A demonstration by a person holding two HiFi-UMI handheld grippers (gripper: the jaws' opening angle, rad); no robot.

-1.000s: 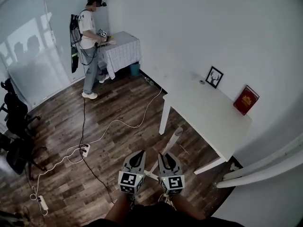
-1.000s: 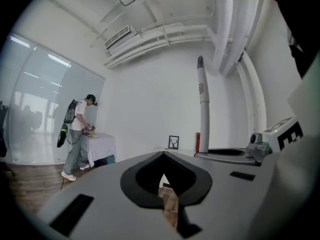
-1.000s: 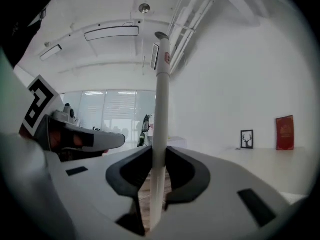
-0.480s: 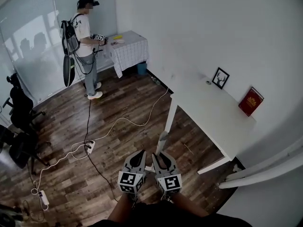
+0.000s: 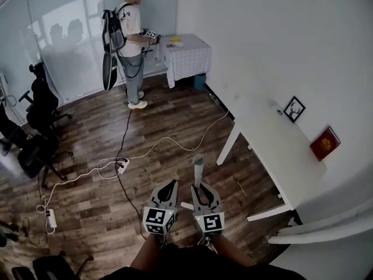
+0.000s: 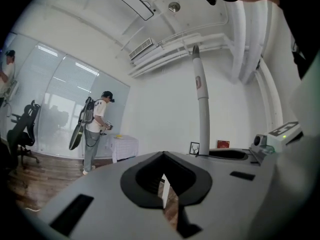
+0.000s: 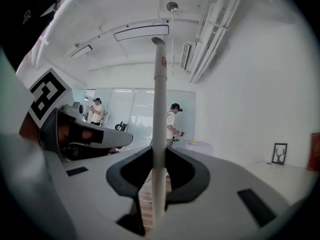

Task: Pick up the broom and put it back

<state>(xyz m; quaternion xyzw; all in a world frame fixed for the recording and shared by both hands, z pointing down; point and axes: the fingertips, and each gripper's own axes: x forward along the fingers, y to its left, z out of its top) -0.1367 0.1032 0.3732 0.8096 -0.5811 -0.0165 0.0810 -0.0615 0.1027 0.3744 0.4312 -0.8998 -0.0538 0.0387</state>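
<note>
The broom shows only as its white handle (image 5: 198, 169), standing upright with its top end towards the head camera. My right gripper (image 5: 199, 186) is shut on the handle (image 7: 159, 134), which runs straight up between its jaws. The broom's head is hidden below the grippers. My left gripper (image 5: 171, 185) is close beside the right one, shut, with nothing between its jaws (image 6: 163, 181). In the left gripper view the handle (image 6: 202, 99) rises just to the right, out of the right gripper's body.
A white table (image 5: 274, 150) stands along the right wall with a framed picture (image 5: 294, 108) and a red book (image 5: 325, 143). White cables (image 5: 169, 142) and a power strip (image 5: 122, 167) lie on the wood floor. A person (image 5: 131, 34) stands by a checked table (image 5: 189, 54). Office chairs (image 5: 41, 109) stand left.
The head view has swung left, so the white table has slid right and the chairs have come in. Both grippers have stayed together with the handle, which stands more upright now.
</note>
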